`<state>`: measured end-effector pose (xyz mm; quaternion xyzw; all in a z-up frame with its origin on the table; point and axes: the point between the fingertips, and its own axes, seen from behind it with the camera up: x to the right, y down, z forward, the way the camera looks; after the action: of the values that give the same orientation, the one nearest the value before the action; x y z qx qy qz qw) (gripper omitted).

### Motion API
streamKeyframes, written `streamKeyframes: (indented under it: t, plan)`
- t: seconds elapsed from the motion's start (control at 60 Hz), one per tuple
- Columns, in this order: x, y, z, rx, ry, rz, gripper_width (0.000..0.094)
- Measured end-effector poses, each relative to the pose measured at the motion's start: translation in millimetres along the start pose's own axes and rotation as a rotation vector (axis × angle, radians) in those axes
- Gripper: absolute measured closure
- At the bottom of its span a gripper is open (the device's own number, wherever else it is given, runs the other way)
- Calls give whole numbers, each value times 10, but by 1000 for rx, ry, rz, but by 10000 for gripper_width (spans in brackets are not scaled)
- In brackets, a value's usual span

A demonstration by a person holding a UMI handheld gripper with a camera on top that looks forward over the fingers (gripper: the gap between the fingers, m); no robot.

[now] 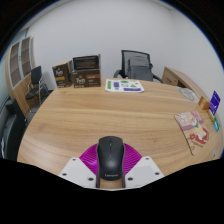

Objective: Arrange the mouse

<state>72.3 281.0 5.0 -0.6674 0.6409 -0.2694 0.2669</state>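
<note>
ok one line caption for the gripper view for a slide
Black mouse held between the jaws of the gripper over a round wooden table, office chairs beyond.

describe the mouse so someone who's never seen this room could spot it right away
Start at the big round wooden table in the middle of the room. At its near edge sits the gripper, and the mouse lies between its two pink-padded fingers. It is the only black, rounded object there; the printed cards and leaflets lie further off across the table.
</note>
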Motion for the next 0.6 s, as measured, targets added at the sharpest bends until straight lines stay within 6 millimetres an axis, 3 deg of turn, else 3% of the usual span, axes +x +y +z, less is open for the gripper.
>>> streamKeyframes:
  t: [0.117, 0.2, 0.25, 0.383, 0.5, 0.6]
  plan:
    - [244, -378, -313, 42, 22, 33, 652]
    - [541, -715, -522, 76, 29, 49, 652]
    - [794, -923, -625, 103, 42, 48, 651]
    - [1719, -1377, -795, 168, 142, 34, 651]
    - [2575, -1412, -692, 158, 232, 51, 651]
    - [3236, -1235, -460, 127, 291, 71, 652]
